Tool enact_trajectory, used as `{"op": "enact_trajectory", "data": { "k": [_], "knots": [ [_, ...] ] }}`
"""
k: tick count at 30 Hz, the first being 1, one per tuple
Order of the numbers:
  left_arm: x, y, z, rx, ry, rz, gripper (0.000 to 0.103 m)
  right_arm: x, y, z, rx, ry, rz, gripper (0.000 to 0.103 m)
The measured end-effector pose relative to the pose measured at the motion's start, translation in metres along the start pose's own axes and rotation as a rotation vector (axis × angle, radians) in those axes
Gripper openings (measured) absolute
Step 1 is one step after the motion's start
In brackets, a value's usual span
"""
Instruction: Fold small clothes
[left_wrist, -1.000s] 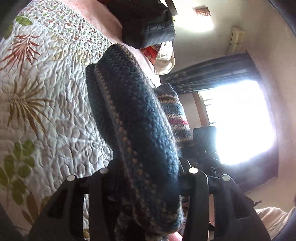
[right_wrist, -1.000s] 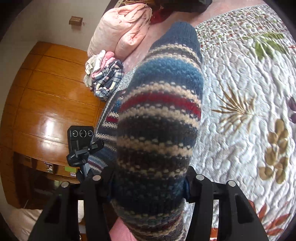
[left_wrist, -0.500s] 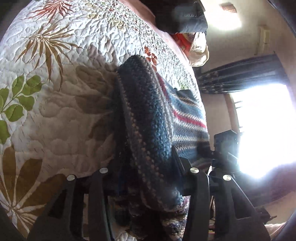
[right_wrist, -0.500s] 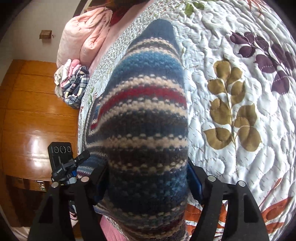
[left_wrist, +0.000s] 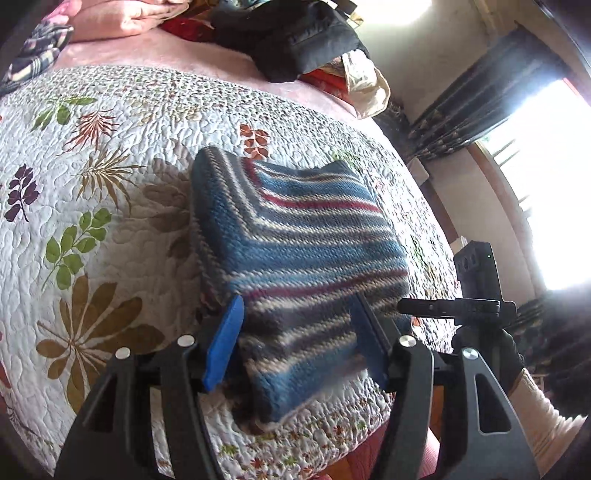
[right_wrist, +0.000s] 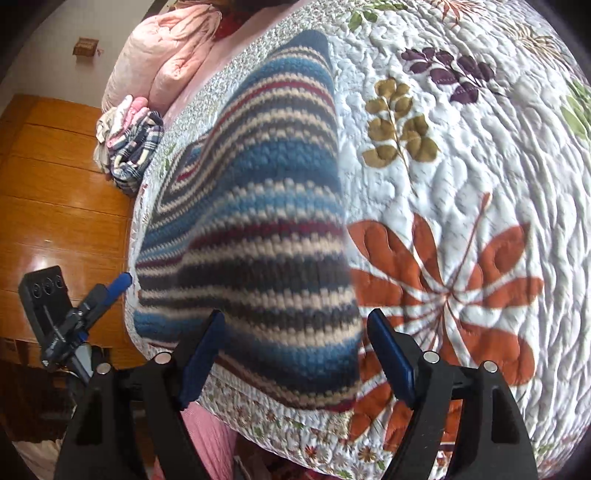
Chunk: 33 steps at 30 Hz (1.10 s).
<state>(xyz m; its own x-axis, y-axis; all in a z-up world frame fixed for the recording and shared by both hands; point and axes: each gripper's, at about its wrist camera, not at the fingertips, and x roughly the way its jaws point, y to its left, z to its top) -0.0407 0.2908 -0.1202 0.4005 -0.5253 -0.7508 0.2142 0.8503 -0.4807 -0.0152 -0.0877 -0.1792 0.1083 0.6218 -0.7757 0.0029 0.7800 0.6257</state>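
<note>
We see both grippers, left (left_wrist: 295, 336) and right (right_wrist: 293, 345), spread apart beside the striped sweater (left_wrist: 295, 236) on the quilt (left_wrist: 92, 229).

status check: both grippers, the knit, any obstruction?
Left gripper open, right gripper open. Striped knit lying folded on the quilt, near its edge. Nothing in the way.

A quilted floral bedspread (left_wrist: 110, 206) carries a folded striped knit garment (left_wrist: 295, 251) near its edge.

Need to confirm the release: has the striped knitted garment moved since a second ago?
Yes. The striped knitted garment came down from between both sets of jaws onto the white floral quilt, and lies there now.
</note>
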Motion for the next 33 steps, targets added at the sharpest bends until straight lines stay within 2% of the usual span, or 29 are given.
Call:
{"op": "enact_trajectory", "data": {
  "k": [2,3,6,8,10,15,18,21,24,25,27,29,31,33],
  "knots": [
    [0.007,-0.006,-0.009,0.008,0.018,0.024,0.063,0.004,-0.004,-0.012,0.005,0.015,-0.003,0.076],
    [0.011,-0.006,-0.014,0.004,0.027,0.038,0.063,0.006,-0.004,-0.016,0.009,0.020,0.000,0.064],
    [0.018,-0.001,-0.023,-0.021,0.042,0.078,0.063,0.003,-0.006,-0.025,0.025,0.011,0.020,0.044],
    [0.022,0.006,-0.027,-0.037,0.049,0.109,0.063,-0.005,-0.007,-0.028,0.030,0.001,0.038,0.036],
    [0.029,0.015,-0.033,-0.062,0.079,0.130,0.063,-0.011,-0.008,-0.032,0.025,-0.005,0.038,0.032],
    [0.048,0.045,-0.053,-0.129,0.153,0.164,0.065,0.000,-0.013,-0.036,0.023,0.020,-0.050,0.031],
    [0.050,0.057,-0.060,-0.180,0.153,0.143,0.068,0.006,-0.017,-0.037,0.031,0.027,-0.071,0.032],
    [0.049,0.058,-0.061,-0.176,0.149,0.148,0.069,0.005,-0.018,-0.038,0.051,0.019,-0.057,0.034],
    [0.043,0.053,-0.060,-0.157,0.149,0.168,0.068,-0.004,-0.020,-0.042,0.045,0.005,-0.070,0.044],
    [0.039,0.050,-0.059,-0.149,0.149,0.175,0.068,-0.008,-0.019,-0.045,0.037,-0.002,-0.083,0.051],
    [0.031,0.044,-0.059,-0.133,0.144,0.190,0.067,-0.017,-0.013,-0.050,0.020,-0.022,-0.143,0.070],
    [0.023,0.037,-0.060,-0.124,0.141,0.207,0.068,-0.024,-0.007,-0.056,0.002,-0.040,-0.220,0.079],
    [0.013,0.033,-0.063,-0.120,0.139,0.228,0.070,-0.030,-0.003,-0.063,-0.014,-0.048,-0.306,0.080],
    [0.004,0.026,-0.067,-0.115,0.131,0.253,0.077,-0.036,0.001,-0.072,-0.032,-0.057,-0.382,0.081]
  ]
}}
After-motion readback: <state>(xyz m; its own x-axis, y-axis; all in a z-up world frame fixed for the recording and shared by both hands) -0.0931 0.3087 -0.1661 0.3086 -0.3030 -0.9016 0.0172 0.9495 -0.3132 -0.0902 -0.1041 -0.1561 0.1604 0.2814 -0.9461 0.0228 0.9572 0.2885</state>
